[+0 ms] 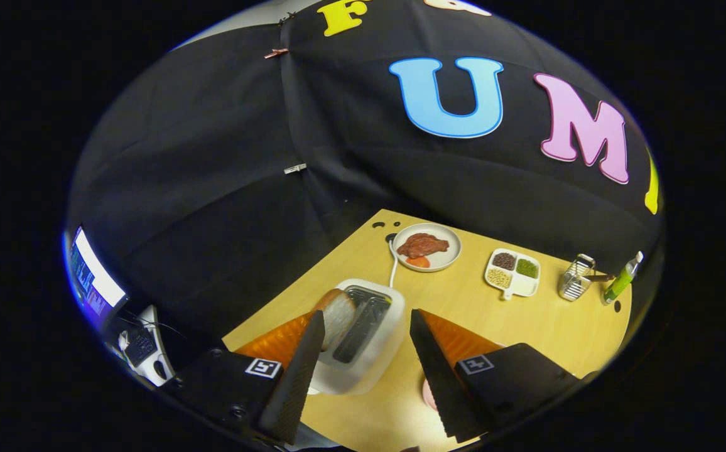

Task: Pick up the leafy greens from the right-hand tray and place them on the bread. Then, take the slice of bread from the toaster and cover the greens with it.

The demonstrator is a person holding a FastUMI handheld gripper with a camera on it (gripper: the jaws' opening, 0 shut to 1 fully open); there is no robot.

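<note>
We saw the wooden tabletop (pixel 463 301) filling the lower centre and lower right of the frame, and on it, low and just left of centre, the white toaster (pixel 372 342), its long slots running from the lower left up toward the upper right. The gripper (pixel 366 323) hovered over it with its fingers spread wide and nothing pinched between them: the toaster body sat in the gap, closer to the left finger. The slice of bread (pixel 340 314) stood upright out of the left-hand slot, right against the tip of the left finger, though we could not tell whether they touched. That, in our judgement, was the relation the coming move turned on: the slice lay left of the gap's midline, so the gripper would need to shift left and square its fingers across the thin faces of the slice before closing. Beyond the toaster, toward the upper centre, stood a white plate (pixel 444 260) with a brown slab and an orange piece on it. To its right sat a small divided dish (pixel 514 273) of beans, then a metal grater (pixel 576 277) and a green bottle (pixel 620 285). The leafy greens we could not make out.
</note>
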